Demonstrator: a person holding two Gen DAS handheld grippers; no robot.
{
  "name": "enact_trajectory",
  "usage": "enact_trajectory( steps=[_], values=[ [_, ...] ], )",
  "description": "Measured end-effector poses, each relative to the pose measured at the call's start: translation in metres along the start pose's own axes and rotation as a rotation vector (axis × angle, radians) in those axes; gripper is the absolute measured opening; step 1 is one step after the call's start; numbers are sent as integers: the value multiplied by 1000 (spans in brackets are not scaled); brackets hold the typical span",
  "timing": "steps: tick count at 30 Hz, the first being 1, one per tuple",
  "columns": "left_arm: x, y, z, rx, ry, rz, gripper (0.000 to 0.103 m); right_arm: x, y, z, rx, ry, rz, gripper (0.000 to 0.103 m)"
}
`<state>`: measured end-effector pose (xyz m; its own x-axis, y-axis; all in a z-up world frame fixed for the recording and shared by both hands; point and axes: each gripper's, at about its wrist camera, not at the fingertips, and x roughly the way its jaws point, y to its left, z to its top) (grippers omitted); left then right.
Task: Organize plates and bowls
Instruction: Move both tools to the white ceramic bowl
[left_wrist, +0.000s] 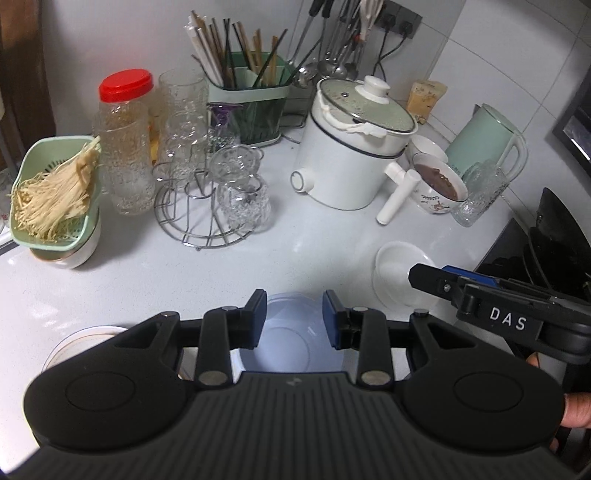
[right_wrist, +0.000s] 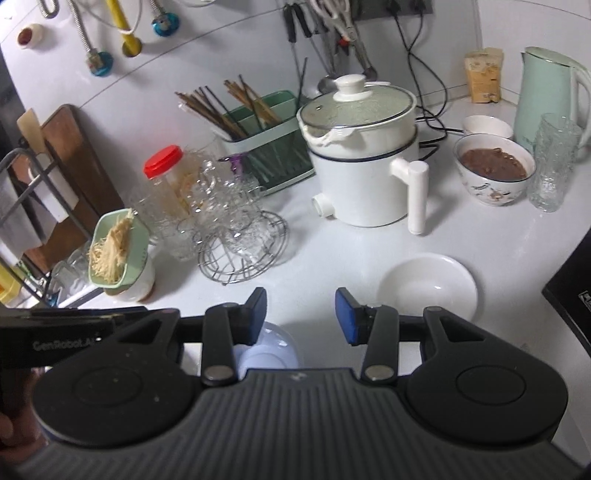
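the left hand-held gripper hovers with its fingers spread over a pale blue translucent bowl near the front edge of the white tabletop, touching nothing. the right hand-held gripper is also spread and empty, above the tabletop just beside a white plate, which lies toward the right edge. a second bowl sits partly hidden at the front left. farther back, a patterned bowl of brown food stands by the white cooker, near the back right corner.

Left hand-held gripper jaws parted; right hand-held gripper jaws parted, empty.
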<state>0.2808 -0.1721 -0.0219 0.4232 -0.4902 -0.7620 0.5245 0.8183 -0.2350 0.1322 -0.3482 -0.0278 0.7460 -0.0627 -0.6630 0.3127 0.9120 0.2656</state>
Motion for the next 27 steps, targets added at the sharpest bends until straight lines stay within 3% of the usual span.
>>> enact_trajectory(
  steps=[10, 19, 27],
  values=[
    [14, -30, 6, 63, 10, -49, 38, -17, -25, 2, 46, -49, -76, 44],
    [44, -60, 14, 110, 66, -113, 38, -26, -58, 0, 97, -47, -163, 44],
    [82, -78, 29, 113, 100, -130, 50, -19, -90, 4, 138, -34, -219, 44]
  ],
)
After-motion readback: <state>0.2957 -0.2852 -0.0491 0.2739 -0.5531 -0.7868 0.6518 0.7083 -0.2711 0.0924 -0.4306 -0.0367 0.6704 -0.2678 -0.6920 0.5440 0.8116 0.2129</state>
